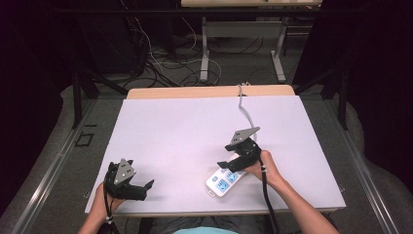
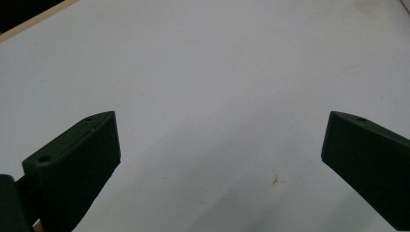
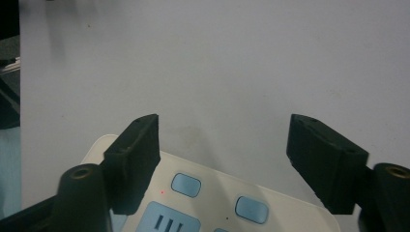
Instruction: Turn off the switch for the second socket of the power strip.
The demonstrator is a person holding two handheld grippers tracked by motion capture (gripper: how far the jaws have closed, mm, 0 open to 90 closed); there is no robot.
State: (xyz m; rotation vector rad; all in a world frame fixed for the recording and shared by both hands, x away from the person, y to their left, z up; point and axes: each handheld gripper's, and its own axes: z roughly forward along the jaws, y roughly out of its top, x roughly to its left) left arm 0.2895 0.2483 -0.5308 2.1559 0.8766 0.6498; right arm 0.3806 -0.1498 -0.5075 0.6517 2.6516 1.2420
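A white power strip (image 1: 225, 181) lies at lower centre-right of the bench (image 1: 185, 131), long axis diagonal, its cord running to the top edge. The right gripper (image 1: 225, 165) hovers over it, jaws wide and empty. The left gripper (image 1: 146, 187), also open, sits lower left, well apart, with bare bench between.

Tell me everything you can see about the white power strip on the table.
The power strip is a white, glossy, plastic-looking bar with rounded corners, lying flat and diagonal near the front edge of the white table. Its top carries pale blue sockets, and the right gripper view shows two blue buttons and a tiny red light. A pale cord runs toward the far edge. The right gripper hovers over it, jaws open.
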